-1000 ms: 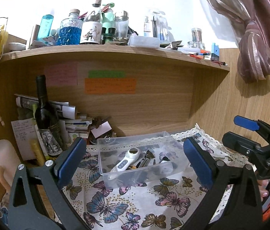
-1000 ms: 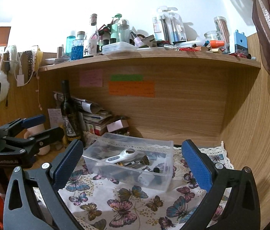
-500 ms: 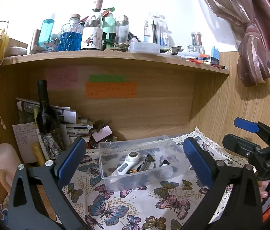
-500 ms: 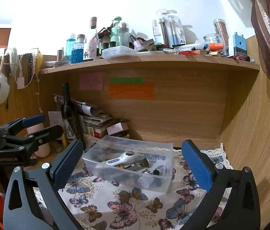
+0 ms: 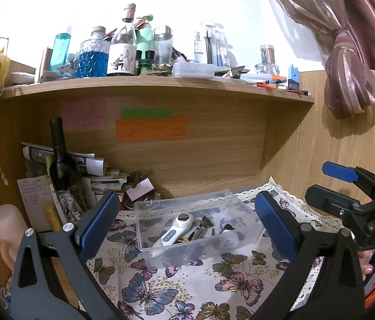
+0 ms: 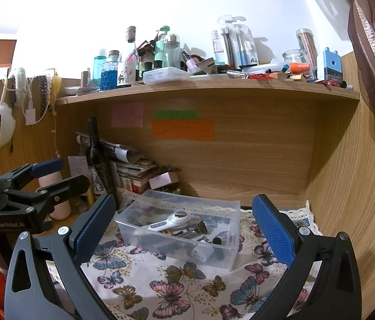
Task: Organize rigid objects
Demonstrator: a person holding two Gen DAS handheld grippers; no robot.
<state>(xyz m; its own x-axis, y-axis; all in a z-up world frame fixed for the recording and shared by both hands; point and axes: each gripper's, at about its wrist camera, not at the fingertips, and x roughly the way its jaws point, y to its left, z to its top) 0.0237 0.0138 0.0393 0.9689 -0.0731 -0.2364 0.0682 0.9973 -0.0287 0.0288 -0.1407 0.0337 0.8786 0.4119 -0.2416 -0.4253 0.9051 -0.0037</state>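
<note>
A clear plastic box [image 5: 187, 205] stands on the butterfly cloth [image 5: 160, 288] under the shelf. It holds a white handheld device [image 5: 172, 233] and several small dark items. The box also shows in the right wrist view [image 6: 230, 240], with the white device [image 6: 168, 220] inside. My left gripper [image 5: 184, 224] is open and empty, its blue pads either side of the box, held back from it. My right gripper [image 6: 183, 226] is open and empty, also short of the box. Each gripper shows in the other's view: right [image 5: 347, 200], left [image 6: 41, 184].
A dark wine bottle [image 5: 61, 165] and stacked papers [image 5: 102, 178] stand at the back left. A pink cylinder [image 5: 9, 226] stands at the far left. The upper shelf [image 5: 160, 88] is crowded with bottles and jars. A curtain [image 5: 347, 80] hangs at the right wooden wall.
Both grippers have drawn back and risen a little, so the box sits lower and smaller in both views. Both stay open and empty.
</note>
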